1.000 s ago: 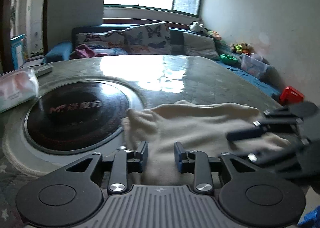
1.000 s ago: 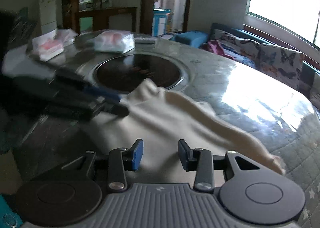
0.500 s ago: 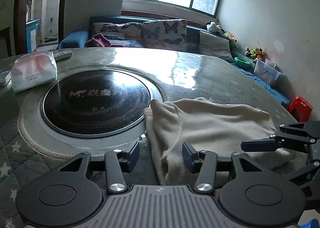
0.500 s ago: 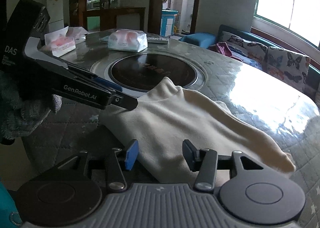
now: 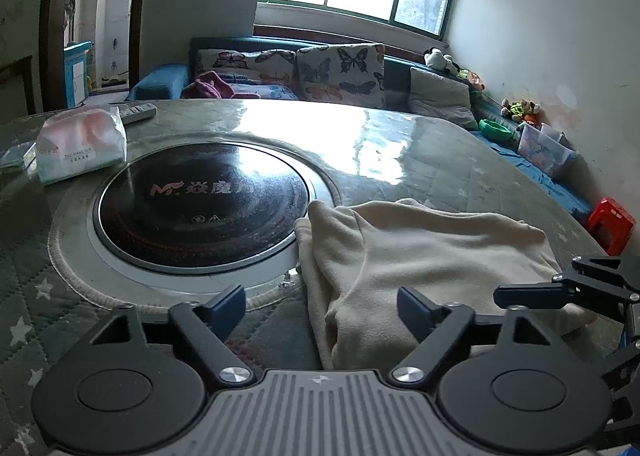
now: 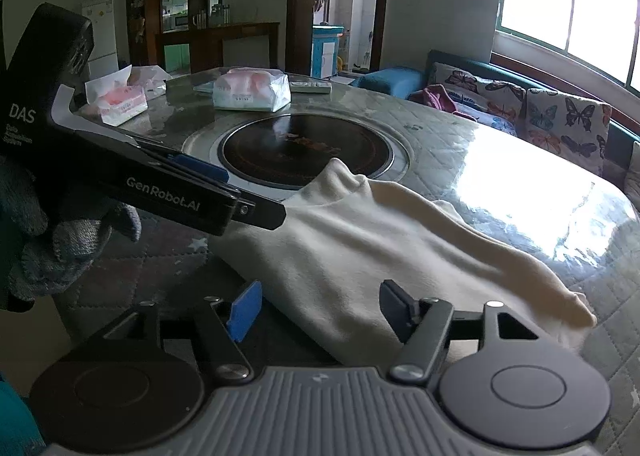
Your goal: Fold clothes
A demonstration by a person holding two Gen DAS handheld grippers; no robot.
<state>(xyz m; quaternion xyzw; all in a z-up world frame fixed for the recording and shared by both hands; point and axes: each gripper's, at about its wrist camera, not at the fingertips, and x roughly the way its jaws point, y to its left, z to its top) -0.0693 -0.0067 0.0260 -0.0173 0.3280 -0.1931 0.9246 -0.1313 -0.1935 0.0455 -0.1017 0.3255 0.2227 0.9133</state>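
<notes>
The left claw (image 5: 320, 304) is spreading its jaws and pinches nothing, though the near edge of the cream sweater (image 5: 420, 256) lies on the table between and below the fingers. In the left wrist view the sweater sits at about four o'clock from the round black hob (image 5: 200, 208), its bunched collar end just touching the hob's pale rim, and the right claw's fingers come in at three o'clock over the far hem. In the right wrist view the right claw (image 6: 320, 308) is also opening with nothing pinched; the sweater runs from the hob at twelve o'clock to a sleeve end at three o'clock, and the left claw (image 6: 276, 216), held in a gloved hand (image 6: 52, 252), hovers at ten o'clock over the cloth. The knit looks light, soft and floppy, likely to sag and slide on the glossy table (image 6: 500, 160), so I would pinch it at hem corners or shoulder seams
</notes>
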